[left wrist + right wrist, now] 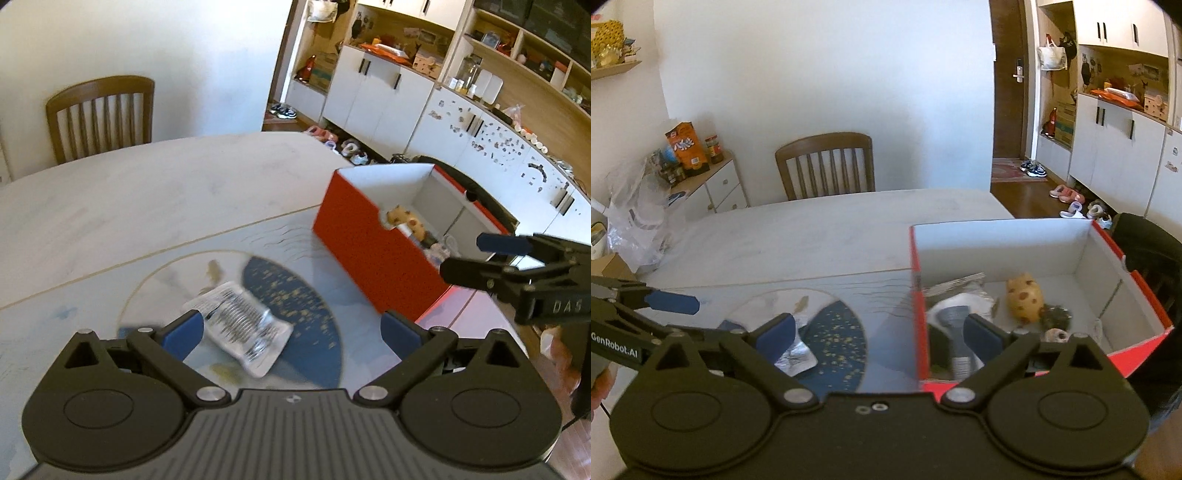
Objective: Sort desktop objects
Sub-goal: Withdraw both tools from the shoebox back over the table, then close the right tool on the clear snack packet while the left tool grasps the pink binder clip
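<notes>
1. The step in hand looks like the pickup of the last loose thing: a crinkled silver packet [240,325] lies on the patterned mat [295,236] on the surface [147,192], just ahead of the left gripper [291,332], whose jaws stand spread wide and empty, the packet between them but not pressed.
2. The right gripper [879,336] hangs over the near wall of the red box [919,314]; its jaws are released too, nothing held.
3. Next move, as I judge it: bring the left jaws down astride the packet and close on its short width; the foil is thin and flat, so it may slide or crumple; then carry it over the box wall and let go.
4. Count: one packet left on the mat; one red box; inside it one spotted yellow toy [1025,302], one grey and white item [955,325], and some smaller things too blurred to count; two grippers; one chair [827,166] behind the surface.
</notes>
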A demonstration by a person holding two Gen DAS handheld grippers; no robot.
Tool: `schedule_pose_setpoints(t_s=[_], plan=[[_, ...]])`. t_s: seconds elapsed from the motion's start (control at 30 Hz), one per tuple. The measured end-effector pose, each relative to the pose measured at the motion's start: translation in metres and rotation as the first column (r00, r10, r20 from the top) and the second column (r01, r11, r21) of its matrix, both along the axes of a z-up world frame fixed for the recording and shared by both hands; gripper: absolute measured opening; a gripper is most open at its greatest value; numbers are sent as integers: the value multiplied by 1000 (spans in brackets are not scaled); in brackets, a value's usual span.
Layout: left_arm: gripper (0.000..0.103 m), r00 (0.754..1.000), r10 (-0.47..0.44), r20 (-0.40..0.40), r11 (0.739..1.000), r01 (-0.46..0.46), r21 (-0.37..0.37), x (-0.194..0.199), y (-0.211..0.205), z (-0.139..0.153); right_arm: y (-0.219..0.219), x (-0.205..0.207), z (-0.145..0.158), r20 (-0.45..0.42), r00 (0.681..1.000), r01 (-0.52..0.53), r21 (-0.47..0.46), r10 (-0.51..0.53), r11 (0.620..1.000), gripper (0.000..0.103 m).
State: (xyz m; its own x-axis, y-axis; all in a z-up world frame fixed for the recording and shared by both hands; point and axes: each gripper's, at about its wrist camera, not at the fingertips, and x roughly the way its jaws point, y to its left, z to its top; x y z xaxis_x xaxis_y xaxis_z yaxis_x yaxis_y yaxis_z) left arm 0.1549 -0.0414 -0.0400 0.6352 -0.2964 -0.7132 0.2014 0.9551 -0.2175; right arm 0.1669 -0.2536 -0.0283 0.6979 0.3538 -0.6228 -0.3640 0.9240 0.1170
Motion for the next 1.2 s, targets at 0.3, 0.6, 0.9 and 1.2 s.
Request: schedule_pose_setpoints(t_s=[0.3, 0.6, 0.9, 1.2], plan=[[103, 999, 8, -39, 1000, -7, 25, -24, 28, -27, 38, 2, -16, -22, 999, -46, -20, 45, 999, 98], [103, 999, -2, -40, 999, 4, 37, -44, 41, -46, 73, 12, -43, -59, 995, -88, -53, 85, 995, 98], [103, 999, -36, -33, 996, 39, 78, -58, 46, -63, 99, 21, -66, -103, 987, -133, -76, 124, 988, 98], [102, 996, -83, -42, 991, 87, 106, -68, 47, -83, 120, 30, -87, -140, 978, -169, -94, 155, 981, 98]])
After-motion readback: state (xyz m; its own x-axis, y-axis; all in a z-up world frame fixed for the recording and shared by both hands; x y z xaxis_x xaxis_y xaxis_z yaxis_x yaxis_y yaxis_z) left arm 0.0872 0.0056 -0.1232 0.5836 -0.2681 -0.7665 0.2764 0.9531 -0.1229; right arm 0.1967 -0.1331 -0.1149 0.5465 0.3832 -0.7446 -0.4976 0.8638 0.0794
